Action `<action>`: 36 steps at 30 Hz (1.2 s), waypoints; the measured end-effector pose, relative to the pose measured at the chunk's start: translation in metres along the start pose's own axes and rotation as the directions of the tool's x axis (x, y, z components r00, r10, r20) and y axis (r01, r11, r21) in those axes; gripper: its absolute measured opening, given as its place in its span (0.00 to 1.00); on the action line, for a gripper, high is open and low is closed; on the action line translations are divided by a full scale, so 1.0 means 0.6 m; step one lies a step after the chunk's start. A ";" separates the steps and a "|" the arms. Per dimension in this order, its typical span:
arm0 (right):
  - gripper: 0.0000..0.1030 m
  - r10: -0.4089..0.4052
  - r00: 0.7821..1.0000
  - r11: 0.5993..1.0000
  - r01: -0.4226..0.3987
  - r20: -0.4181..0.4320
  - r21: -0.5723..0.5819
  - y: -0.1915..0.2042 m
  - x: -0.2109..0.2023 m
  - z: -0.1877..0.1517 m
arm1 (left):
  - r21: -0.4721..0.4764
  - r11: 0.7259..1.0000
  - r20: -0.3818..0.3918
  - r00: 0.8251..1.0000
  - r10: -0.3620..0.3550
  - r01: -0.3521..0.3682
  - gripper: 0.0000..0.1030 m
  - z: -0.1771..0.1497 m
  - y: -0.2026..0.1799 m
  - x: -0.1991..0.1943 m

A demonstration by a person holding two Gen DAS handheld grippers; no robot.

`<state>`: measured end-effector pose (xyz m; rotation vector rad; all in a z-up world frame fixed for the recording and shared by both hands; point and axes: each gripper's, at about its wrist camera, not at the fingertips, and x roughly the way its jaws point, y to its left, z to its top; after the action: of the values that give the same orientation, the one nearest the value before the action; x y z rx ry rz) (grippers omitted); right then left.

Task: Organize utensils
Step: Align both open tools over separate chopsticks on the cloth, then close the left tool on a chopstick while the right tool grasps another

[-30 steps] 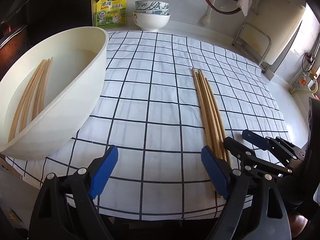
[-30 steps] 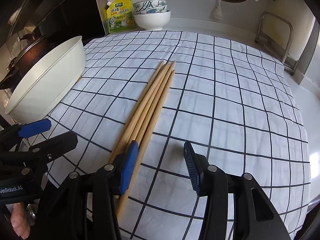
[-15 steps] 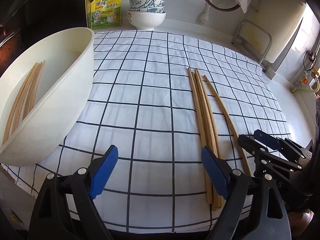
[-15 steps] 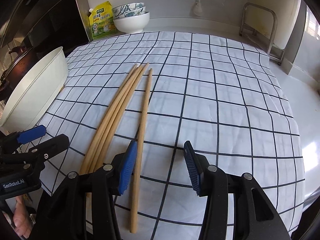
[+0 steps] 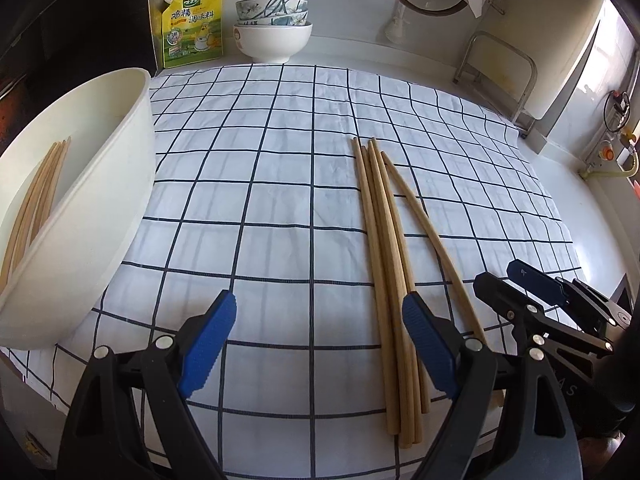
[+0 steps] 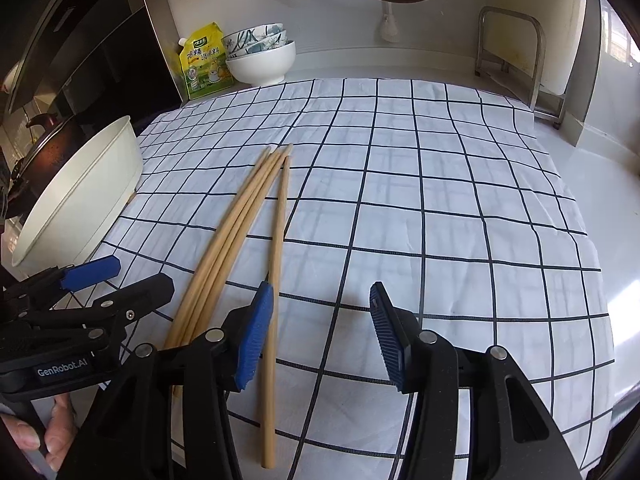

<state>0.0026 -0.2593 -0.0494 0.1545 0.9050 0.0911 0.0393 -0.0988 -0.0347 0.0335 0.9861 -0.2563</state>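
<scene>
Several wooden chopsticks (image 5: pixel 384 240) lie side by side on the checked cloth (image 5: pixel 256 184); one chopstick (image 6: pixel 278 264) is splayed apart from the bundle (image 6: pixel 224 248). A large cream bowl (image 5: pixel 92 216) at the left holds several more chopsticks (image 5: pixel 36 196). My left gripper (image 5: pixel 316 340) is open and empty, low over the cloth, left of the bundle. My right gripper (image 6: pixel 320 332) is open and empty, its left pad (image 6: pixel 256 332) beside the splayed chopstick. Each gripper shows in the other's view: the right (image 5: pixel 532 292), the left (image 6: pixel 96 280).
Stacked bowls (image 5: pixel 274 28) and a yellow seasoning pouch (image 5: pixel 192 24) stand at the back. A metal rack (image 5: pixel 500 68) is at the back right. A dark pot (image 6: pixel 36 160) sits behind the cream bowl. The cloth's front edge is near both grippers.
One chopstick was pushed apart from the bundle at its near end. Both grippers stayed open; the views shifted slightly back and right.
</scene>
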 end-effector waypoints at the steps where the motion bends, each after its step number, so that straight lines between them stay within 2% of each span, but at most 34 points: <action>1: 0.47 -0.005 1.000 1.000 0.005 0.000 -0.002 0.000 0.001 -0.001 | 0.000 1.000 0.000 1.000 0.005 -0.005 0.81 -0.001 -0.002 0.002; 16: 0.47 0.006 1.000 1.000 -0.006 -0.002 -0.014 0.003 0.001 -0.002 | 0.021 0.998 -0.004 0.998 0.064 -0.064 0.82 -0.016 0.002 0.006; 23: 0.47 0.007 1.000 1.000 -0.007 -0.002 -0.014 0.003 0.000 -0.001 | 0.036 0.998 -0.009 0.998 0.060 -0.059 0.82 -0.012 -0.007 0.016; 30: 0.47 0.008 1.000 1.000 -0.008 -0.002 -0.015 0.005 0.000 -0.001 | 0.075 0.989 0.004 0.992 0.125 -0.125 0.85 -0.010 -0.016 0.026; 36: 0.47 0.015 1.000 0.999 -0.015 -0.004 -0.034 0.011 0.000 -0.001 | 0.072 0.989 0.006 0.991 0.130 -0.131 0.77 -0.015 -0.002 0.018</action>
<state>0.0020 -0.2529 -0.0491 0.1293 0.9057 0.1206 0.0371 -0.1010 -0.0483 0.1630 0.9685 -0.1714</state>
